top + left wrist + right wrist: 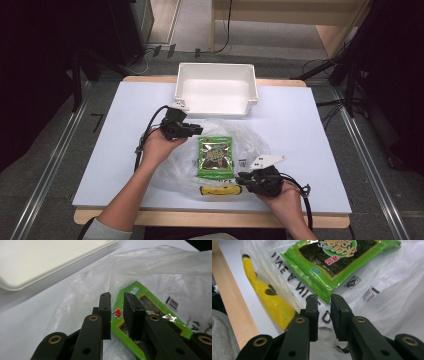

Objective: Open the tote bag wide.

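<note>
Forearms enter from the near edge of the white counter, each hand holding a black gripper. Nearest, the right gripper sits low at the near right corner of a clear plastic bag; its jaws are nearly together with a narrow gap, and it cannot be told whether they pinch the film. Just beside it, near the counter's front edge, lies a yellow strip under the bag's printed plastic. In the middle, a green seaweed snack packet lies flat on the bag. At the packet's far left corner, the left gripper points toward it, jaws slightly parted over the plastic, gripping nothing that can be seen. Farthest off, a white tray stands at the counter's back edge.
</note>
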`<state>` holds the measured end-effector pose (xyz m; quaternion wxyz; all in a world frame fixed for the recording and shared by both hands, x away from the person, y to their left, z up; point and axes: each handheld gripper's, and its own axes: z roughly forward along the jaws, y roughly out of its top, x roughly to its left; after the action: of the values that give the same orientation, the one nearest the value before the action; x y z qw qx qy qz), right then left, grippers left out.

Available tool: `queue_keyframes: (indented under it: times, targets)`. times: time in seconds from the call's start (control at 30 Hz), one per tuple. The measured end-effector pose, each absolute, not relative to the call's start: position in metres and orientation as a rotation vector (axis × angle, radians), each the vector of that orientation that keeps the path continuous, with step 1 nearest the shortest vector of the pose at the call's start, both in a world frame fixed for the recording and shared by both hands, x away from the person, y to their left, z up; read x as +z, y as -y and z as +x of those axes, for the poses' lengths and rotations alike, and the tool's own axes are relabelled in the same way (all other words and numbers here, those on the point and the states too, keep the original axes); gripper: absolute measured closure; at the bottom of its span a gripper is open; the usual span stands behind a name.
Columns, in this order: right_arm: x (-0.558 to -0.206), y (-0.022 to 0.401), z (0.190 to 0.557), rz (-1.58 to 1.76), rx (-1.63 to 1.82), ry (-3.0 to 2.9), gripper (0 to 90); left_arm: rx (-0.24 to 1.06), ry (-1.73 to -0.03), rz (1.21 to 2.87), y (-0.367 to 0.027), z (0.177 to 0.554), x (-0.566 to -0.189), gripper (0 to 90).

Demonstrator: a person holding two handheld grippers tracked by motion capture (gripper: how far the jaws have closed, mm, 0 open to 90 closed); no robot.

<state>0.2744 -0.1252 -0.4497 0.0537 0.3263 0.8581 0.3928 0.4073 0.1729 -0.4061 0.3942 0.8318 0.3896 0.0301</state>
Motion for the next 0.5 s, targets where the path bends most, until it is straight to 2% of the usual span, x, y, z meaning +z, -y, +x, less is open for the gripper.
queue_keyframes:
  times: [0.5]
  targets:
    - [-0.429,0.12,0.278,0.983,1.239,-2.572,71.2,0.022,-0.951,2.113,-0.174,0.391,-0.392,64.5]
